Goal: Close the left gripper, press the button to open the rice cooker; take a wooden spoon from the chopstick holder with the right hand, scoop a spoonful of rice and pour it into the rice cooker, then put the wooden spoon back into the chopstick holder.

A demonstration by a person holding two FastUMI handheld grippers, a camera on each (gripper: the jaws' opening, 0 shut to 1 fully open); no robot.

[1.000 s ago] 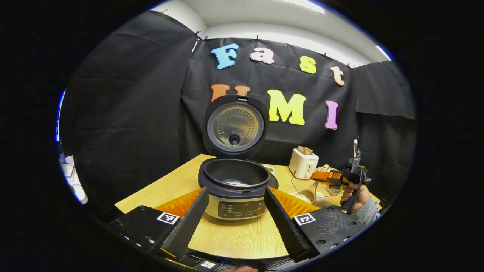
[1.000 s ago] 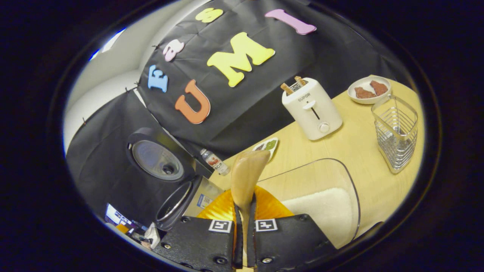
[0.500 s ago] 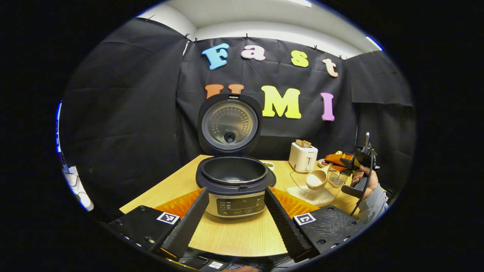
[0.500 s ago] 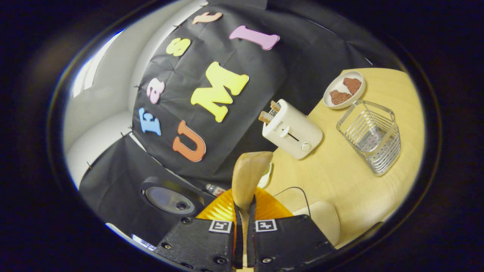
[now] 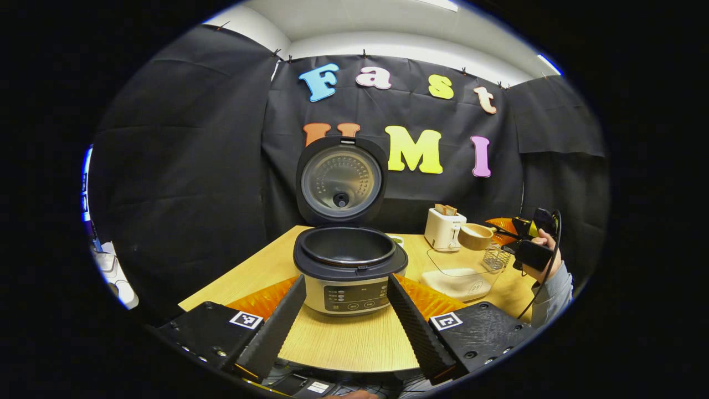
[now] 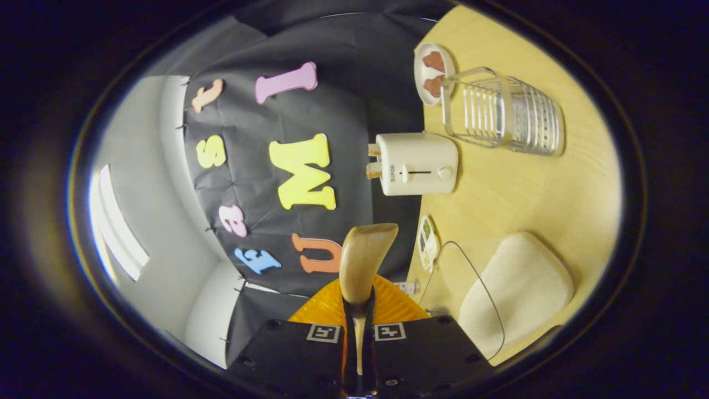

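Observation:
The rice cooker (image 5: 349,271) stands in front of me with its lid (image 5: 340,183) up and the dark inner pot (image 5: 346,246) showing. My left gripper (image 5: 343,327) is open, its fingers spread either side of the cooker's front. To the right, a hand holds my right gripper (image 5: 520,233) level, above the glass rice container (image 5: 460,274). It is shut on the handle of the wooden spoon (image 5: 476,236). In the right gripper view, the spoon (image 6: 363,257) sticks forward from the right gripper (image 6: 357,302), and the rice (image 6: 515,293) lies to the side. Whether the spoon's bowl holds rice is hidden.
A white toaster (image 6: 412,163) stands by the wall. The wire chopstick holder (image 6: 501,116) is near it, and a plate (image 6: 432,72) with brown pieces lies beyond. A small dish (image 6: 426,244) and a bottle (image 6: 407,287) sit near the wall. The wooden table (image 5: 343,349) carries everything.
The right gripper has lifted the spoon out of the rice container and rolled it to about level. The left gripper has barely moved.

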